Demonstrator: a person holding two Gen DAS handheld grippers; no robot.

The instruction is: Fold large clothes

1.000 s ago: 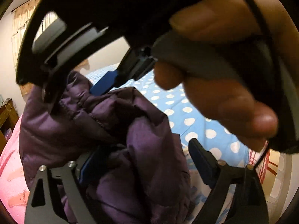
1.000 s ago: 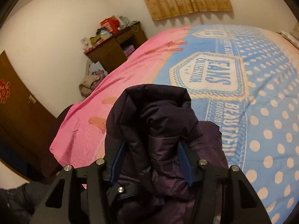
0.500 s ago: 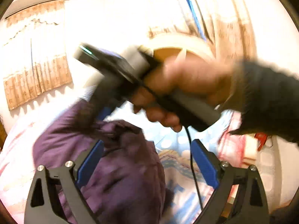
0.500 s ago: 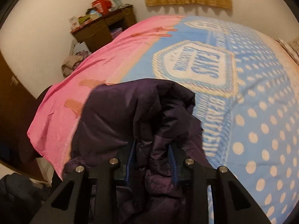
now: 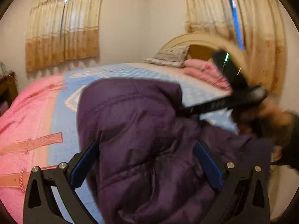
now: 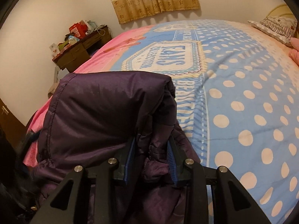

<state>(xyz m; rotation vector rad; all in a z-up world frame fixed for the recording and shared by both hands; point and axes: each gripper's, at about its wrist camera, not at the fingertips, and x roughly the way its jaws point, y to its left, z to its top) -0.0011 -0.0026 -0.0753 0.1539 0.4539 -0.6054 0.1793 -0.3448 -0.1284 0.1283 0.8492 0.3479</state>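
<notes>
Your right gripper (image 6: 151, 160) clamps a fold of the quilted purple puffer jacket (image 6: 104, 112), its jaws easing apart; your left gripper (image 5: 145, 166) is spreading wide around the bulk, which rests ahead on the dotted blue-and-pink bed (image 6: 243, 97). Soft, slippery, springy nylon: grip stitched seams.

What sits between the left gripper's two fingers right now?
A puffy bulk of the purple jacket fills the gap of the left gripper, whose jaws are opening; the left wrist view shows it.
</notes>
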